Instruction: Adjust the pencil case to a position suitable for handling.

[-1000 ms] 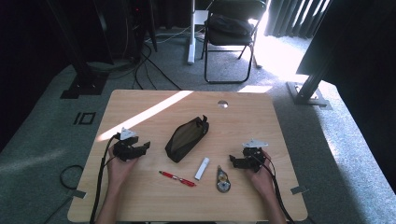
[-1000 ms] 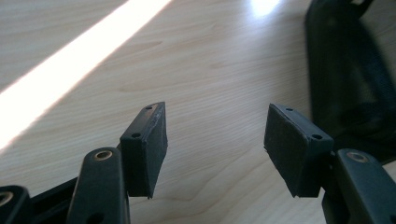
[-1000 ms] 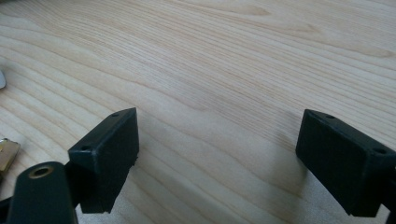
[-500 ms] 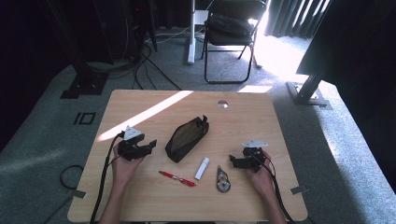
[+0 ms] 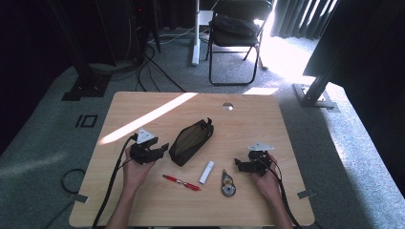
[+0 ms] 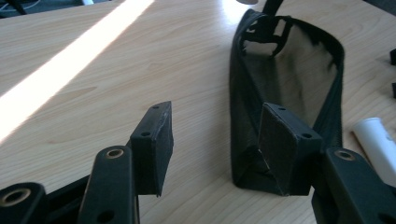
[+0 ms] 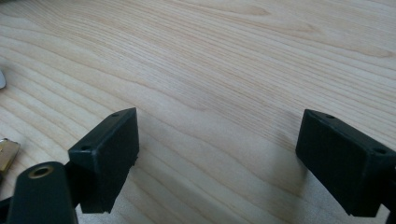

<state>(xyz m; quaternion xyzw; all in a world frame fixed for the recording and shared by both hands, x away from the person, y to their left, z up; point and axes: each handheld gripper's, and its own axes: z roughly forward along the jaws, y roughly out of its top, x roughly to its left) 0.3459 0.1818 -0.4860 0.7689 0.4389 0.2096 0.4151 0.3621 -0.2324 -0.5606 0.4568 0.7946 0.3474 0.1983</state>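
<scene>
The table (image 5: 143, 114) is being lit by a bright stripe of sun, and a black pouch (image 5: 191, 140) is lying open near its middle, its mouth gaping toward the left gripper (image 5: 160, 149). That gripper is being held just beside the pouch's near end; its jaws have just been closing but are standing apart, with the pouch's corner lying near the right jaw and not pinched. The soft rim could be missed or only one layer nipped, so the pouch could be dragged or folded shut rather than held open. The right gripper (image 5: 241, 164) is being rested with jaws wide apart over bare wood. Close by, a tape roll (image 5: 228, 183), a white tube (image 5: 206, 171) and a red pen (image 5: 181, 182) are lying loose and could be knocked aside.
</scene>
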